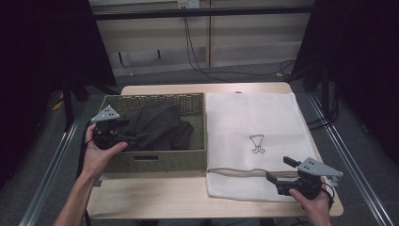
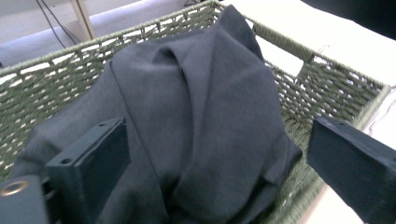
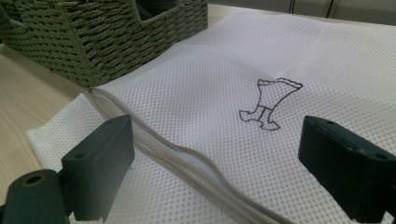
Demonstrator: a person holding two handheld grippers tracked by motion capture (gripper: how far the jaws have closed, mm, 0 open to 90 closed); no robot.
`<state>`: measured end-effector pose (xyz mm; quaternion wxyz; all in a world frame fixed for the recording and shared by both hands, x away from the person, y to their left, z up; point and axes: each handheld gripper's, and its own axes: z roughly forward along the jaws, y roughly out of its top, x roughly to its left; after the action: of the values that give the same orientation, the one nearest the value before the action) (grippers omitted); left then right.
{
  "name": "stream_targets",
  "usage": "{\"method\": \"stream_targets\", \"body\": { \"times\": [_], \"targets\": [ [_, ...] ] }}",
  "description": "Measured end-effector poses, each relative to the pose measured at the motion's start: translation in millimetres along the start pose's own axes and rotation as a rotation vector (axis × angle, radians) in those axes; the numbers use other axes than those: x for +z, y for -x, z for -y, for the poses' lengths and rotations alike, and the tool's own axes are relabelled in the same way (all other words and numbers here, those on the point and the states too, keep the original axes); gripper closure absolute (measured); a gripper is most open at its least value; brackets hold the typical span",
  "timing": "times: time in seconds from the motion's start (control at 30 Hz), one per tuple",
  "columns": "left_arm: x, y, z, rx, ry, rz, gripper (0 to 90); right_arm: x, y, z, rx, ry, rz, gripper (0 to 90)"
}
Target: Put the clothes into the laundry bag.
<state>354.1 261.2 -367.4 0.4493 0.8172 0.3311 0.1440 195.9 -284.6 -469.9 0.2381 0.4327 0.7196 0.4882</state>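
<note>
My left gripper [image 2: 210, 172] hovering spread over dark grey cloth [image 2: 196, 107], nothing pinched, cloth lying crumpled and folded in the woven green basket [image 1: 155, 160] at the table's left edge, matte, soft creases.

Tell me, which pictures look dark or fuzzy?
High view: dim, black at both sides, the white mesh laundry bag brightest. Left gripper view: slightly soft, the dark garment and woven basket smeared. Right gripper view: mesh sharp, near fingers blurry.
</note>
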Motion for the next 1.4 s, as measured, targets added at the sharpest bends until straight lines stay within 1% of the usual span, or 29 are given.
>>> {"method": "stream_targets", "body": {
  "times": [0.1, 0.13, 0.3, 0.33, 0.37, 0.4, 0.5, 0.53, 0.57, 0.6, 0.67, 0.7, 0.73, 0.77, 0.8, 0.87, 0.9, 0.93, 0.97, 1.0, 1.03, 1.07, 1.1, 1.13, 1.2, 1.23, 1.27, 1.37, 1.4],
  "targets": [
    [6.0, -6.3, -5.2, -0.002, -0.013, 0.0, 3.6, 0.4, 0.4, 0.1, 0.007, -0.002, 0.003, 10.3],
    [12.1, -14.0, -6.6, -0.012, -0.029, 0.039, 3.3, 0.4, 0.5, 0.1, 0.006, -0.003, 0.003, 10.3],
    [25.3, -25.8, -9.4, -0.031, -0.049, 0.061, 3.1, 0.6, 0.1, 0.2, 0.008, -0.008, -0.001, 10.3],
    [32.2, -29.4, -11.6, -0.05, -0.064, 0.084, 3.1, 0.8, 0.6, 0.3, 0.005, -0.009, -0.001, 10.3],
    [32.2, -29.4, -11.6, -0.05, -0.064, 0.084, 3.1, 0.8, 0.6, 0.3, 0.005, -0.009, -0.001, 10.3],
    [39.5, -27.0, -13.3, -0.01, -0.077, 0.111, 3.1, 0.9, 0.4, 0.1, 0.009, -0.007, -0.002, 10.3],
    [46.2, -23.7, -14.5, -0.008, -0.093, 0.117, 3.1, 0.6, -0.1, -0.7, 0.004, 0.0, -0.008, 10.3],
    [54.8, -22.3, -14.9, 0.007, -0.115, 0.152, 3.1, 0.9, -0.2, -0.5, 0.004, -0.003, -0.01, 10.3],
    [54.8, -22.3, -14.9, 0.007, -0.115, 0.152, 3.1, 0.9, -0.2, -0.5, 0.004, -0.003, -0.01, 10.3],
    [63.1, -21.2, -15.4, 0.011, -0.156, 0.177, 3.1, 1.5, -0.2, -0.4, 0.009, -0.005, -0.013, 10.3],
    [65.3, -20.5, -15.4, 0.009, -0.154, 0.179, 2.1, 0.5, 0.4, -0.6, 0.009, -0.001, -0.017, 10.8],
    [67.0, -19.7, -15.5, 0.013, -0.164, 0.193, 2.1, 0.5, 0.4, -0.6, 0.009, -0.001, -0.017, 10.8],
    [71.3, -16.5, -15.4, 0.056, -0.212, 0.195, 1.0, 0.0, 0.5, -0.6, 0.016, 0.003, -0.015, 10.9],
    [71.3, -16.5, -15.4, 0.056, -0.212, 0.195, 1.0, 0.0, 0.5, -0.6, 0.016, 0.003, -0.015, 10.9],
    [75.7, -15.7, -15.7, 0.092, -0.266, 0.161, 1.2, 0.5, 1.6, -0.4, 0.014, 0.0, -0.019, 10.9],
    [81.9, -16.1, -14.6, 0.118, -0.315, 0.162, 0.2, 1.6, 1.7, -0.7, 0.018, -0.001, -0.02, 10.9],
    [82.6, -17.4, -15.7, 0.155, -0.35, 0.163, 0.0, 1.8, 1.6, -0.8, 0.018, -0.003, -0.024, 10.9],
    [86.0, -11.9, -14.0, 0.123, -0.323, 0.13, 0.0, 1.9, 1.4, -0.9, 0.015, -0.002, -0.024, 10.9],
    [86.0, -11.9, -14.0, 0.123, -0.323, 0.13, 0.0, 1.9, 1.4, -0.9, 0.015, -0.002, -0.024, 10.9],
    [86.6, -13.5, -13.7, 0.2, -0.386, 0.126, 0.0, 2.3, 1.2, -0.6, 0.012, -0.005, -0.032, 10.9],
    [87.1, -13.1, -12.2, 0.185, -0.372, 0.116, 0.0, 2.3, 1.1, -0.6, 0.014, -0.005, -0.028, 10.9],
    [84.7, -18.0, -12.0, 0.199, -0.389, 0.118, 0.0, 2.1, 1.3, -0.5, 0.014, -0.006, -0.027, 10.9],
    [84.1, -19.3, -10.3, 0.146, -0.363, 0.112, 0.0, 1.9, 1.6, -0.4, 0.015, -0.007, -0.027, 10.9],
    [84.1, -19.3, -10.3, 0.146, -0.363, 0.112, 0.0, 1.9, 1.8, -0.4, 0.015, -0.007, -0.028, 10.9],
    [78.8, -33.5, -8.3, 0.117, -0.365, 0.094, 0.0, 1.7, 1.9, -0.2, 0.019, -0.01, -0.024, 10.9],
    [77.7, -38.7, -7.6, 0.118, -0.38, 0.095, 0.0, 1.7, 1.9, -0.2, 0.019, -0.01, -0.024, 10.9],
    [77.2, -45.7, -3.7, 0.084, -0.384, 0.098, 0.0, 2.1, 2.5, -0.3, 0.019, -0.009, -0.022, 10.9],
    [78.6, -47.8, -0.2, 0.058, -0.365, 0.104, 0.0, 3.0, 2.8, -0.4, 0.021, -0.012, -0.021, 10.9],
    [82.5, -49.4, 1.2, 0.035, -0.368, 0.123, 0.0, 3.4, 2.7, -0.4, 0.02, -0.012, -0.021, 10.9]
  ]
}}
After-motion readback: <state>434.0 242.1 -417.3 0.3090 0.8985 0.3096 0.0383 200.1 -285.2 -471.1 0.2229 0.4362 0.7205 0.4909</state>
